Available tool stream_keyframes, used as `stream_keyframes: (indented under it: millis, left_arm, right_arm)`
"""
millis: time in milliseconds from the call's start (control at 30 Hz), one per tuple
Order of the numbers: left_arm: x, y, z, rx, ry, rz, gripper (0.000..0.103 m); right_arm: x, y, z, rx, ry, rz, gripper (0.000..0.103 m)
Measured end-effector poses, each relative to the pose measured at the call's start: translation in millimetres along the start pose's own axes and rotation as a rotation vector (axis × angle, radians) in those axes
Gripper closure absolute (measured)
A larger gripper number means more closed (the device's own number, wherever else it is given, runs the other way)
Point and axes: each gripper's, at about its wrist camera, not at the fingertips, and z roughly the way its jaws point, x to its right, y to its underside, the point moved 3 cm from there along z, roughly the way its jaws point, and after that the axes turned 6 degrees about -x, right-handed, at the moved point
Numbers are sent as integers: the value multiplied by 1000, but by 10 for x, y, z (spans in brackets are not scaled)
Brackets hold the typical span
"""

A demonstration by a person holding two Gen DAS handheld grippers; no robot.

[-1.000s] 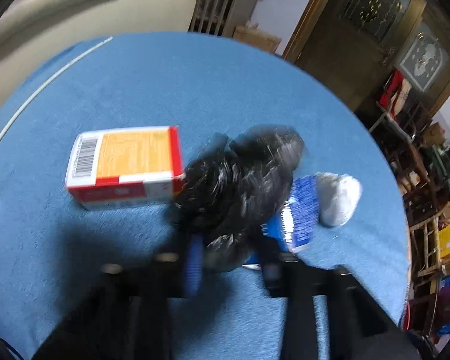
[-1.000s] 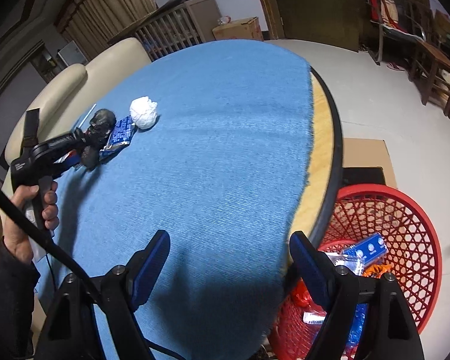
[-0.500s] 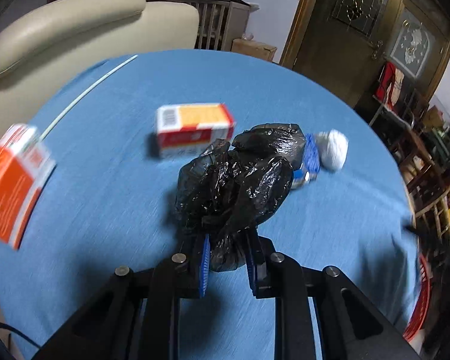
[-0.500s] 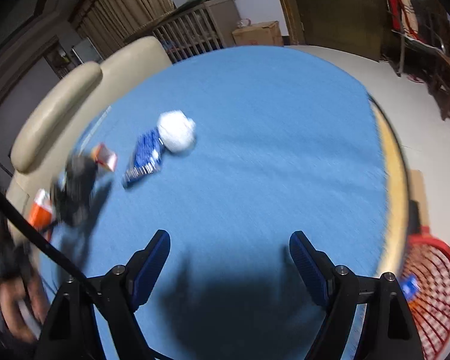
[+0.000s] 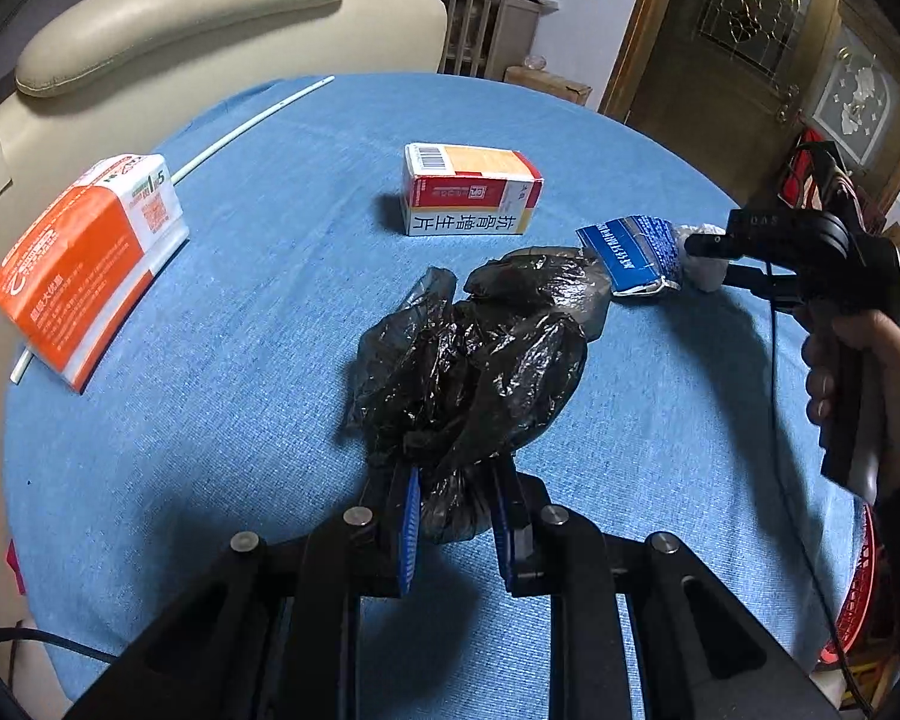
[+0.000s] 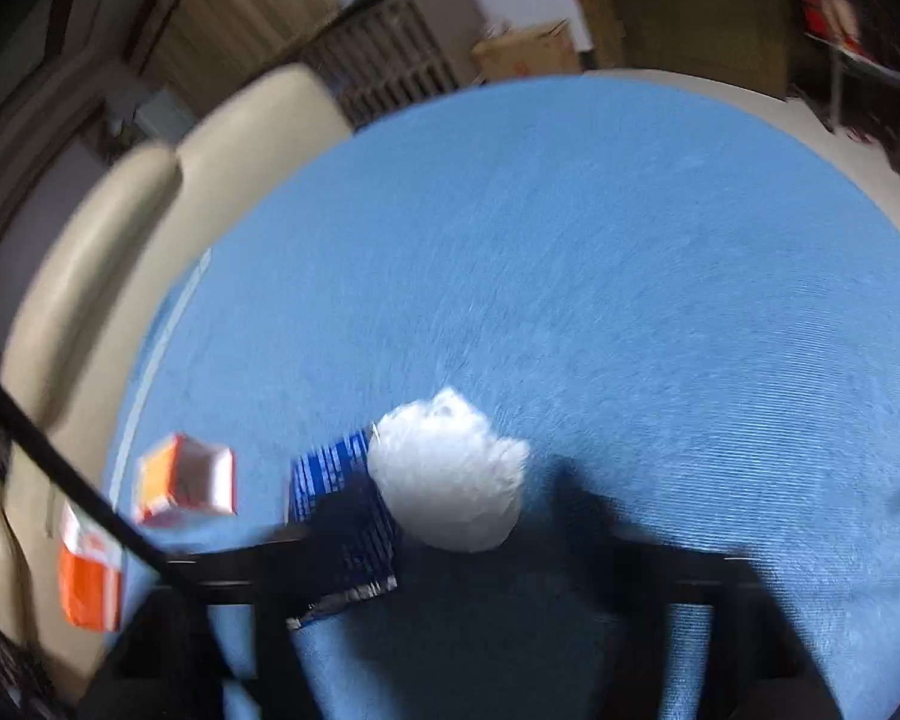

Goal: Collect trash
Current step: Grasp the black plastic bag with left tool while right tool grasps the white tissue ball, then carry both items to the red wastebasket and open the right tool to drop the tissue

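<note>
A round surface [image 5: 270,276] covered in blue cloth carries everything. Ahead of the left tool [image 5: 456,531] and a little left lies a red, white and yellow box [image 5: 471,189], flat on the cloth. Far to that tool's left an orange and white carton [image 5: 84,264] rests near the rim, over a thin white rod [image 5: 252,120] that follows the edge. Ahead and to the right, a blue packet [image 5: 630,255] lies touching a white crumpled wad [image 6: 450,474]; both sit just before the right tool [image 5: 717,261]. Whether the black plastic bag [image 5: 474,354] rests on the cloth cannot be told.
</note>
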Motion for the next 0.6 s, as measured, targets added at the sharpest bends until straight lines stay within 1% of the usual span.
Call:
stream_keyframes:
  millis: [167, 300, 400, 600]
  left_arm:
    - [104, -5, -4, -1, -8, 12, 81]
    - [176, 31, -50, -1, -19, 16, 81]
    - [244, 76, -120, 4, -24, 17, 81]
    - [423, 225, -337, 31, -40, 34, 81]
  right_arm:
    - [15, 206, -291, 46, 26, -53, 64]
    - [103, 415, -618, 78, 15, -81, 64]
    - [161, 677, -917, 99, -2, -101, 64]
    - [175, 1169, -1315, 126, -40, -125, 64]
